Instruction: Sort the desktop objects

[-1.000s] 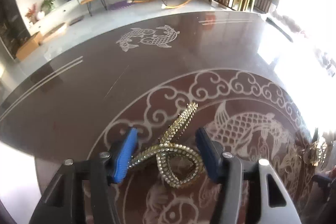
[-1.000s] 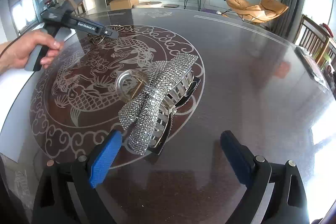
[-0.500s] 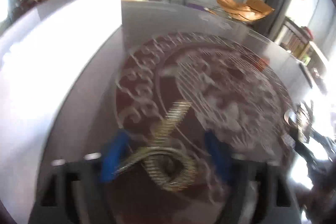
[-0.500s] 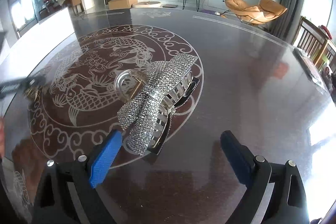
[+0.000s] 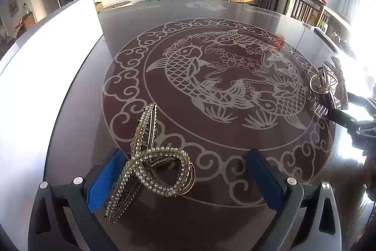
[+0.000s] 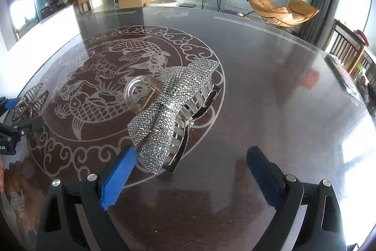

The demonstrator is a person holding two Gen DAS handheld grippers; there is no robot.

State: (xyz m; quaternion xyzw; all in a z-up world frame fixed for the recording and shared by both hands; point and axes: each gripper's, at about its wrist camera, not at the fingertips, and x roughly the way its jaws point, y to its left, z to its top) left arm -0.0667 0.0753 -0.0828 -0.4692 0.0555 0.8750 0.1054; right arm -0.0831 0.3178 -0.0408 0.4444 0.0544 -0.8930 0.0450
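A gold rhinestone hair clip (image 5: 150, 164) lies on the dark glass table (image 5: 211, 15), against the left pad of my left gripper (image 5: 185, 178), which is open around it. It also shows at the left edge of the right wrist view (image 6: 29, 99). A silver rhinestone bow hair claw (image 6: 171, 114) with a clear ring handle lies on the table just ahead of my right gripper (image 6: 190, 178), which is open; its left pad (image 6: 118, 178) is next to the claw's near end. The claw also shows at the right edge of the left wrist view (image 5: 333, 84).
The table carries an etched round fish pattern (image 5: 223, 86). A white board or wall panel (image 5: 47, 51) stands along the table's left side. Wooden chairs (image 6: 347, 51) stand at the right edge. A living room with TV and orange lounger lies beyond.
My left gripper swung round with the gold clip, came down to the table's left side and opened wide. My right gripper and the silver claw stayed still.
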